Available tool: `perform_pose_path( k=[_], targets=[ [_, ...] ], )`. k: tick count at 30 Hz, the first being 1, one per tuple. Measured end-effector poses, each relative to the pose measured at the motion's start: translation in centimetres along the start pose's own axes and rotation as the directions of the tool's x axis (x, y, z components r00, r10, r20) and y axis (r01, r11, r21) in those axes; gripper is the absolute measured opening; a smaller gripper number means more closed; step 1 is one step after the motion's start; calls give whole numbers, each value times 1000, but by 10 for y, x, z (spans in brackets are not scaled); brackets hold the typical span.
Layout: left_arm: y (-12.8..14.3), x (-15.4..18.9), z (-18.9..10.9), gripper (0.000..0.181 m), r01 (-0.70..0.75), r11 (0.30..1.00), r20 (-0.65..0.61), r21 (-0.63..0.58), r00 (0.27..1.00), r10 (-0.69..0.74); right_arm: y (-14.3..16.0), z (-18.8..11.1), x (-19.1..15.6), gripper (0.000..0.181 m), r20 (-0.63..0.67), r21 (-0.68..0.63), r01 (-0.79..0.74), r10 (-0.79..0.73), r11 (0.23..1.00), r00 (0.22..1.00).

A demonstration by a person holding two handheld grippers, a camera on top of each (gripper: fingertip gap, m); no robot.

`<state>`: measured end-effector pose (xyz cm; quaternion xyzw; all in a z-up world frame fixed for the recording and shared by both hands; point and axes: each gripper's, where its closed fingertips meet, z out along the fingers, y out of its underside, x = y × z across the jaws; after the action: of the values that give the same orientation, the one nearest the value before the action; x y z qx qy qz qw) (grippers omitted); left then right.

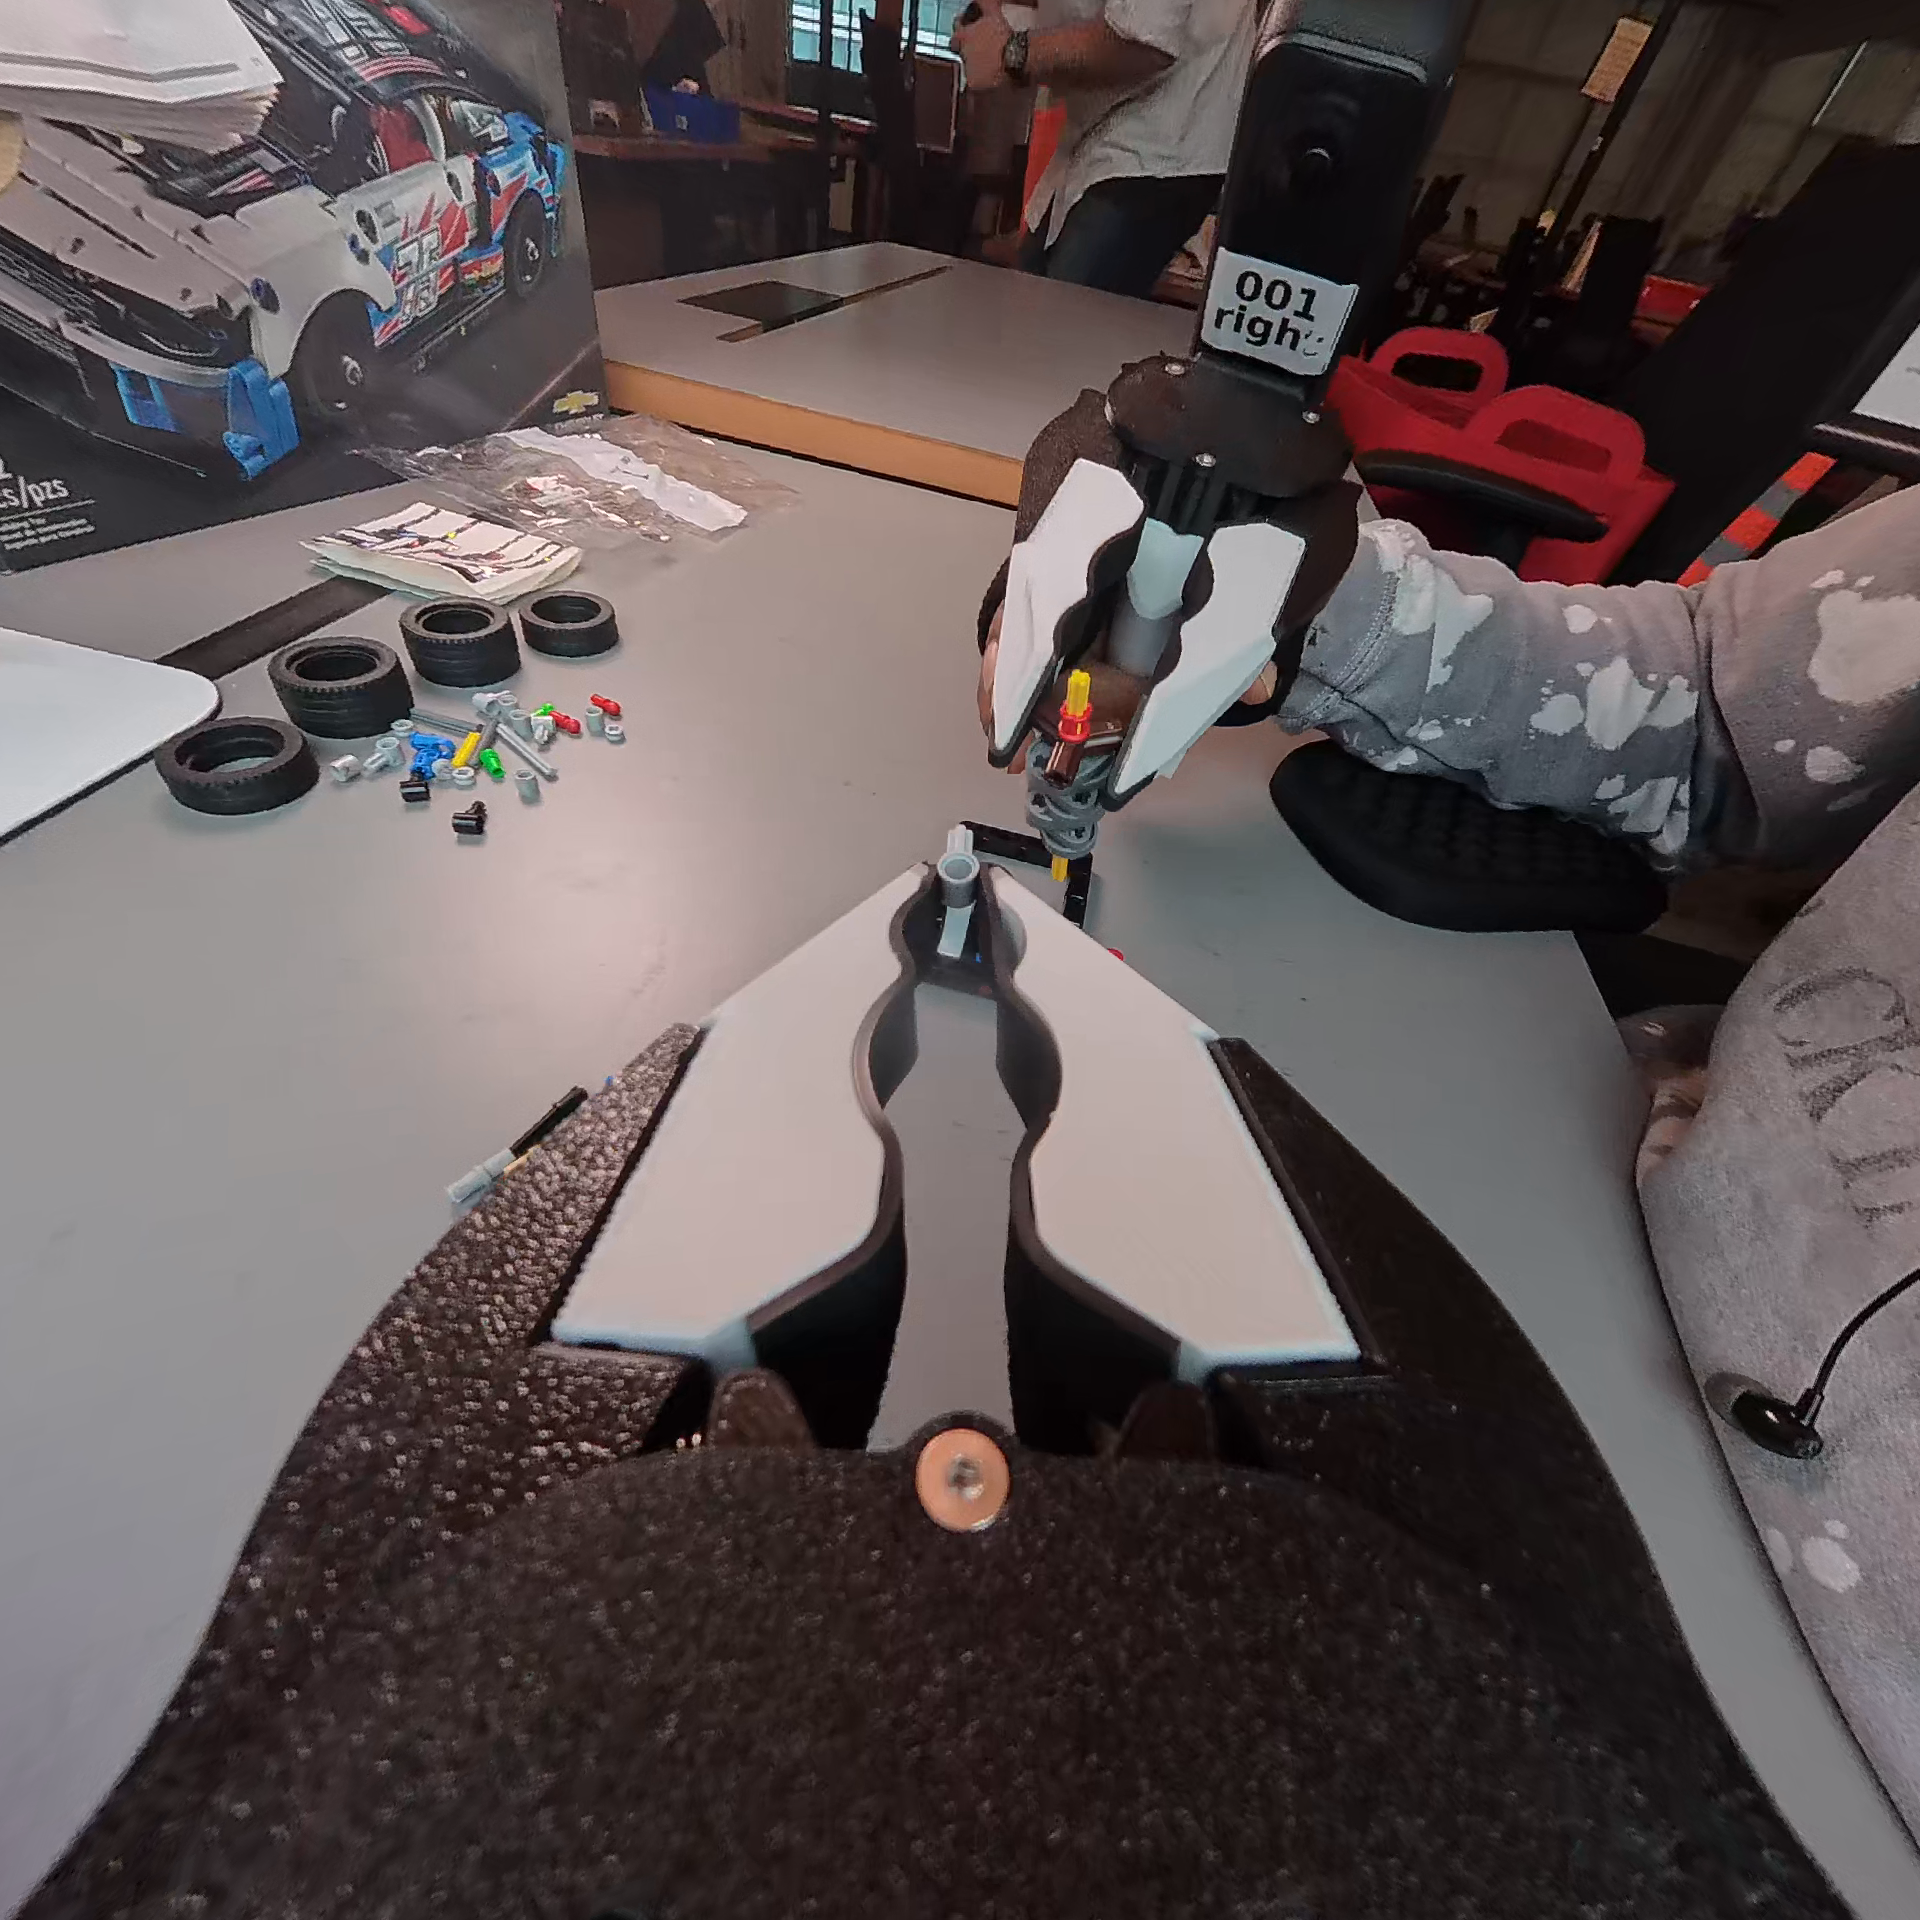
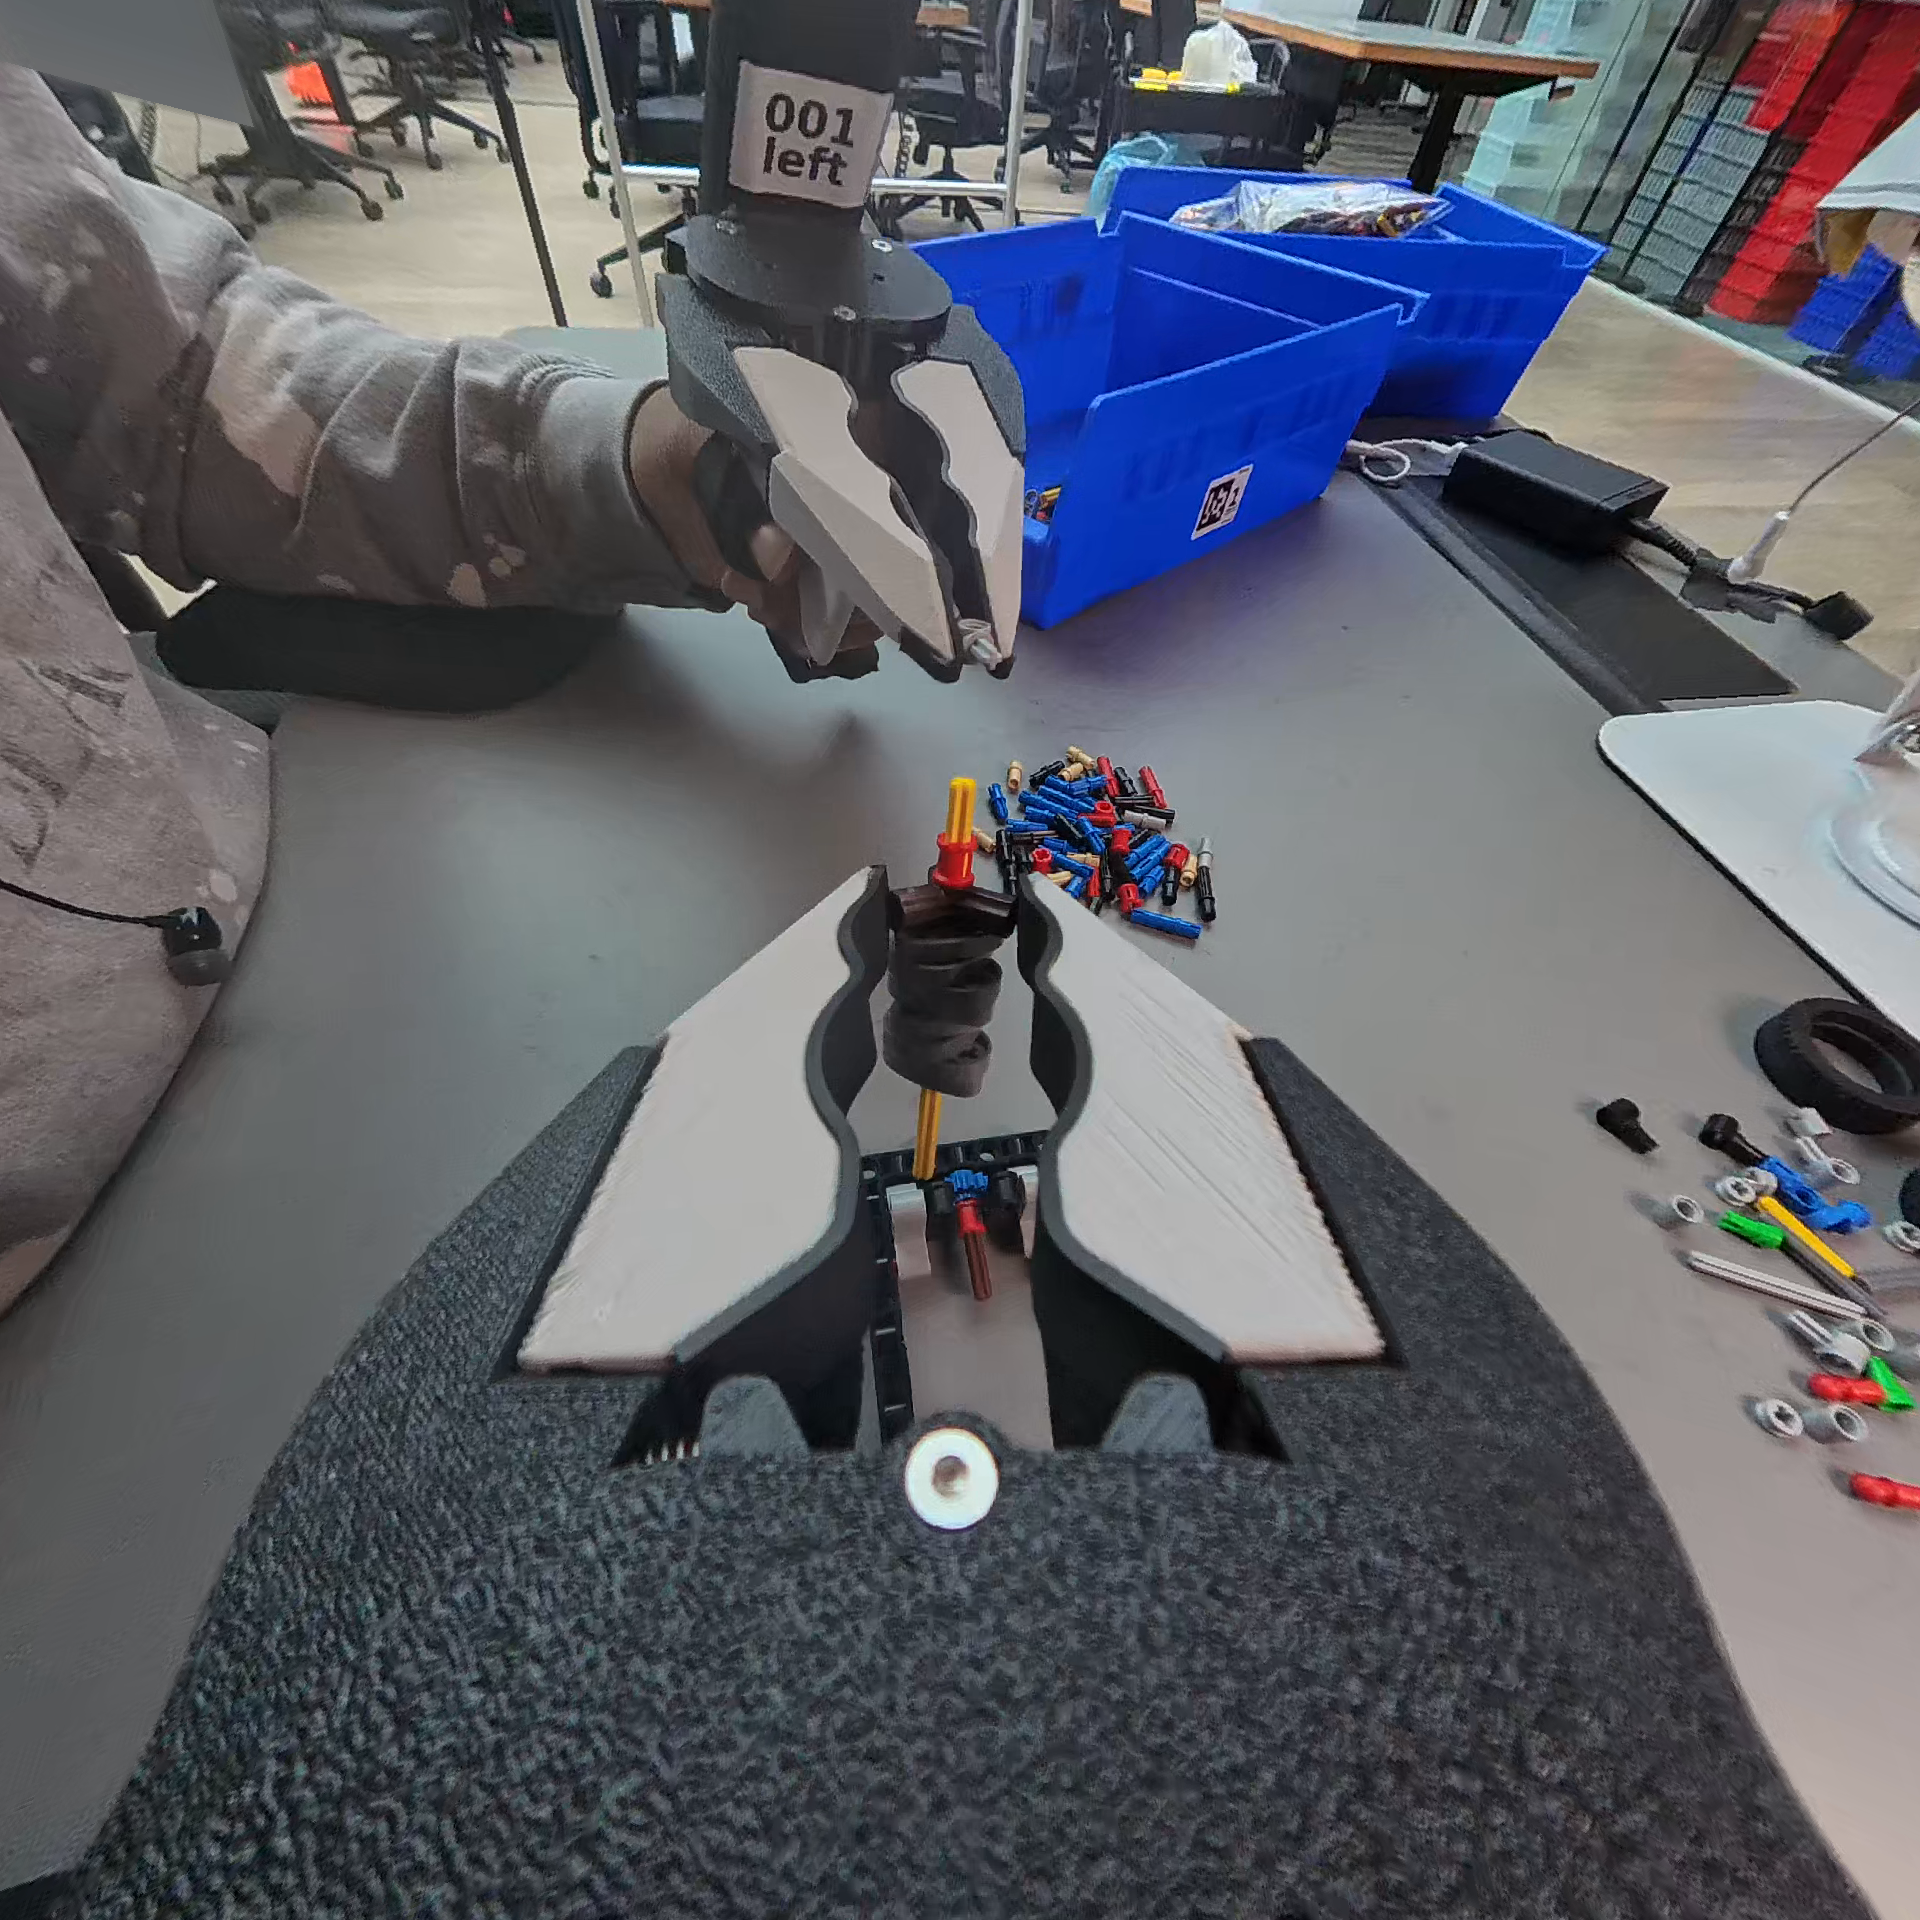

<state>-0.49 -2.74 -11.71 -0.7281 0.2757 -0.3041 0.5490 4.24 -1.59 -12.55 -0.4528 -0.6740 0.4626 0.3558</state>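
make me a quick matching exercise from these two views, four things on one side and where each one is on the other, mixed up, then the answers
Things:
1. grey connector piece
2. yellow axle with black coil
3. four black tyres
4. pile of small pins

Places:
A. loose on the grey table, in front of the car box
B. pinched at the tips of the left gripper
C. on the table near the blue bins
D. between the fingers of the right gripper, above the black frame

Pairs: 1-B, 2-D, 3-A, 4-C
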Motion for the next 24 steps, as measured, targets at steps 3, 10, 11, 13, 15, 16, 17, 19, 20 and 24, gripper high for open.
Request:
perform_pose_path(
  k=[3,10,11,13,15,16,17,19,20,24],
  targets=[
    [-12,-3,-7,7,-30,999,40,19,999,29,0,1,-1,24,-5,-11,8,-8,1000,1000],
    [-80,-49,-90,7,-181,982,379,45,913,151,-4,-3,2,24,-24,1,11,-11,1000,1000],
    [-84,-56,-104,7,-198,980,417,14,892,174,-5,-4,2,24,-30,5,15,-15,1000,999],
    [-83,-76,-134,7,-193,978,515,-82,832,208,-6,-5,3,24,-39,11,20,-20,1000,999],
    [-69,-93,-159,7,-150,966,567,-210,786,246,-6,-5,4,24,-46,6,27,-27,1000,999],
    [-61,-97,-167,7,-125,959,565,-255,786,253,-5,-4,4,24,-48,3,30,-30,1000,998],
    [-54,-99,-174,7,-112,950,558,-290,787,263,-4,-4,3,24,-48,-1,32,-32,999,998],
    [-36,-105,-186,7,-98,920,544,-379,781,307,-2,-3,2,24,-48,-11,40,-41,999,998],
    [-25,-110,-194,7,-76,899,545,-432,772,328,-2,-2,2,24,-49,-16,44,-45,999,998],
    [11,-123,-215,7,-3,814,523,-581,765,377,-1,-2,2,24,-46,-16,42,-43,999,998]
  ],
)
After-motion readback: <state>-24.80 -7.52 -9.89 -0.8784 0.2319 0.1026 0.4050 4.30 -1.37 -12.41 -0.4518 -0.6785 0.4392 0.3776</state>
